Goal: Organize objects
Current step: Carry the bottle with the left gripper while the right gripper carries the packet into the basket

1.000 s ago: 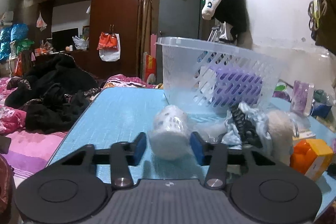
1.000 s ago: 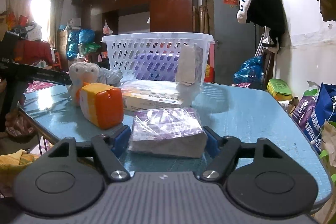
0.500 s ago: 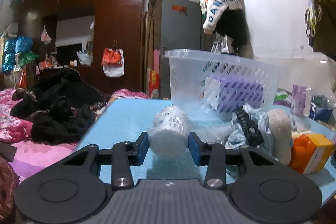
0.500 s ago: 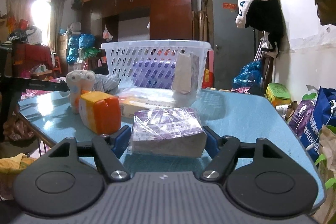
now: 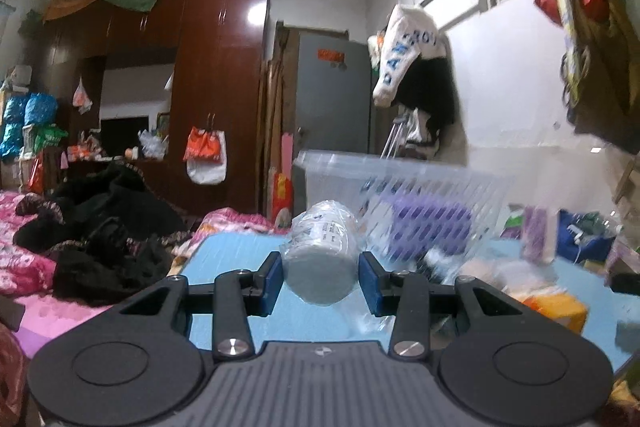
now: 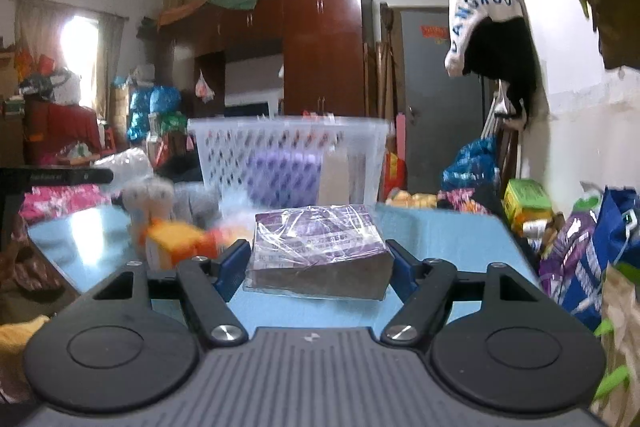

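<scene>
My left gripper [image 5: 319,277] is shut on a plastic-wrapped white paper roll [image 5: 322,253] and holds it above the blue table [image 5: 224,267]. My right gripper [image 6: 316,267] is shut on a purple tissue pack wrapped in plastic [image 6: 320,247], lifted off the table [image 6: 440,239]. The white slotted basket [image 5: 420,195] stands behind the roll, with a purple pack inside; it also shows in the right wrist view [image 6: 288,151]. The left gripper's arm [image 6: 56,175] shows at the left of the right wrist view.
A plush toy [image 6: 152,199], an orange box [image 6: 176,243] and a flat carton lie between basket and grippers; they are blurred. A bed with dark clothes [image 5: 92,227] lies left of the table. Bags [image 6: 592,247] crowd the floor at the right.
Both grippers have risen with their loads: the roll and the tissue pack have left the table. The views tilt upward and the basket sits lower in both.
</scene>
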A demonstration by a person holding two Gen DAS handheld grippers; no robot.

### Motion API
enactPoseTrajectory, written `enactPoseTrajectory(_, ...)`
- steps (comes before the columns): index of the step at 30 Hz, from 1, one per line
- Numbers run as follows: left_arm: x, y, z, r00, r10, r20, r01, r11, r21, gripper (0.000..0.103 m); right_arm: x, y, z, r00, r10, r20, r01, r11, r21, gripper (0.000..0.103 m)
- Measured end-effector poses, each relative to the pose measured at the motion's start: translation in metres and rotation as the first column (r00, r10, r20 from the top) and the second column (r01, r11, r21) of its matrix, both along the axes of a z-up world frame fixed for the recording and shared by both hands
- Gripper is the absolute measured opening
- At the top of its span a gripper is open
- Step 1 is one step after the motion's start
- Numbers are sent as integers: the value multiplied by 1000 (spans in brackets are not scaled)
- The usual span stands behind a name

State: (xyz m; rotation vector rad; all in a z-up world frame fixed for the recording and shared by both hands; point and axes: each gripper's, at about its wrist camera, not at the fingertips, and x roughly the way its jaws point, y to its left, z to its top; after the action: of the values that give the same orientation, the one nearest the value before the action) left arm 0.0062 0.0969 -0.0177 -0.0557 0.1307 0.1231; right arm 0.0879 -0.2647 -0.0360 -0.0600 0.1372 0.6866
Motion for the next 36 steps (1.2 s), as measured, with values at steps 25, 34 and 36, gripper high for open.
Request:
enactPoseTrajectory(25, 205, -17, 102, 966, 5, -259, -2, 1000, 9, 45, 195, 110, 97, 964, -91, -249, 45, 982, -186, 74)
enactPoseTrajectory(34, 207, -25, 96, 967, 95, -235, -68, 991, 119, 99, 197, 111, 105, 965, -46, -260, 12, 991, -131, 101)
enactPoseTrajectory(36, 197, -24, 97, 975, 74, -209, -53, 993, 105, 100, 189, 104, 108, 970, -33, -240, 7, 994, -110, 101)
